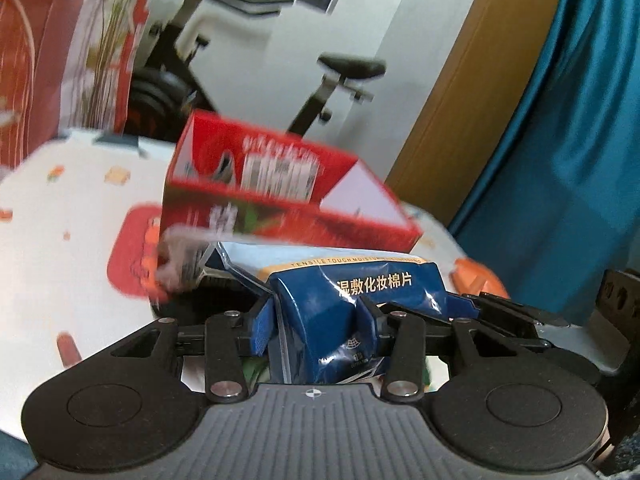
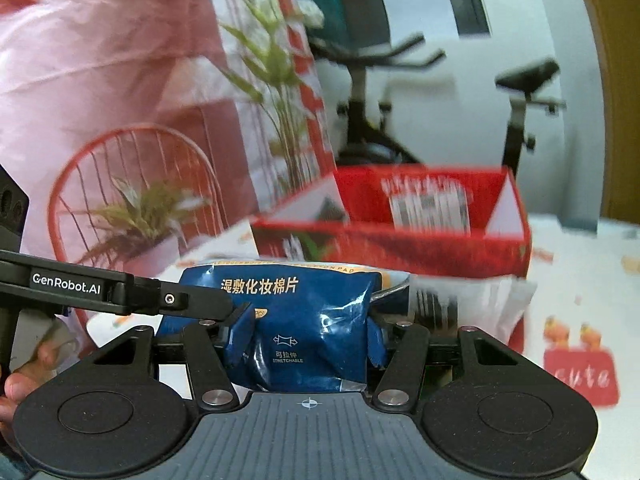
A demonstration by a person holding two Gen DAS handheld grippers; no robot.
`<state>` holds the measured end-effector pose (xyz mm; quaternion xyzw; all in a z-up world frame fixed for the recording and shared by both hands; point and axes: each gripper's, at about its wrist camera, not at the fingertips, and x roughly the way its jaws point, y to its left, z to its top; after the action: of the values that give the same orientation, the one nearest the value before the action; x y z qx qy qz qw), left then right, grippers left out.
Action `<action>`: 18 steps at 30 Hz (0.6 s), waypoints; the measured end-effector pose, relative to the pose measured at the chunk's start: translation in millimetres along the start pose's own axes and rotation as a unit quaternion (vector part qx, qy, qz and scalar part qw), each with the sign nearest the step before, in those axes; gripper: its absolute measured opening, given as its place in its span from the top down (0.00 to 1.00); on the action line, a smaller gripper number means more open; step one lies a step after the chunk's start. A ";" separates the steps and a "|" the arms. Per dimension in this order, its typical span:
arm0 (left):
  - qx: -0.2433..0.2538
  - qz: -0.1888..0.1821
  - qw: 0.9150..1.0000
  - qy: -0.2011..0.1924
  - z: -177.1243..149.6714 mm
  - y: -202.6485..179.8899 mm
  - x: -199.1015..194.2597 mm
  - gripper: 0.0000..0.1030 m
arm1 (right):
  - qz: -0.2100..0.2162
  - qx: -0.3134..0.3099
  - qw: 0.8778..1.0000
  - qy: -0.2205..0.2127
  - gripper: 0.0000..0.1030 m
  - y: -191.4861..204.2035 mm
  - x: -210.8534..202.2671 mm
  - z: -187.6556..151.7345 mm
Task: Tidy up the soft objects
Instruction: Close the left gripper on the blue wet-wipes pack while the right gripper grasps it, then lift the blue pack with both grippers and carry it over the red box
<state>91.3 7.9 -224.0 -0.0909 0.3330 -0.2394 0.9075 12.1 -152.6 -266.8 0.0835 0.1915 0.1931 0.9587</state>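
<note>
- Blue packet of cotton pads: in front of the red box, above the table.
- Left gripper: clamped on packet.
- Right gripper: clamped on packet.

Behind the table and its patterned white cloth we see an exercise bike against a white wall. At the table's far left edge hangs a pink backdrop printed with a red wire chair and green plants. Past the far right corner we find a teal curtain beside a wooden door frame.
</note>
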 end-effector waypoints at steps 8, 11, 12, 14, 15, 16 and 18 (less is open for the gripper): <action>0.017 -0.020 0.996 -0.080 24.3 -13.4 -30.1 0.55 | -0.002 -0.039 0.997 -0.068 0.49 9.7 -19.6 35.8; 0.022 -0.026 0.995 -0.092 37.8 -17.4 -29.2 0.55 | -0.005 -0.048 0.995 -0.085 0.49 7.6 -20.8 52.6; 0.024 -0.028 0.995 -0.097 42.7 -18.4 -29.0 0.55 | -0.006 -0.049 0.995 -0.090 0.49 6.9 -21.3 58.9; 0.034 -0.031 0.993 -0.109 53.5 -22.1 -28.4 0.55 | -0.007 -0.051 0.994 -0.101 0.49 2.3 -20.1 73.7; 0.041 -0.033 0.992 -0.115 59.2 -24.4 -28.5 0.55 | -0.003 -0.047 0.993 -0.105 0.49 -1.8 -18.8 81.7; 0.048 -0.034 0.991 -0.120 65.9 -25.9 -27.6 0.55 | 0.002 -0.039 0.993 -0.109 0.49 -7.2 -16.2 90.0; 0.060 -0.036 0.988 -0.135 82.1 -27.5 -22.5 0.55 | 0.007 -0.028 0.993 -0.112 0.49 -18.5 -9.5 106.9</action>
<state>119.3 -4.5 -140.0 -0.0802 0.1891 -0.2771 0.9386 52.9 -182.5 -170.4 0.0793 0.0766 0.1944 0.9747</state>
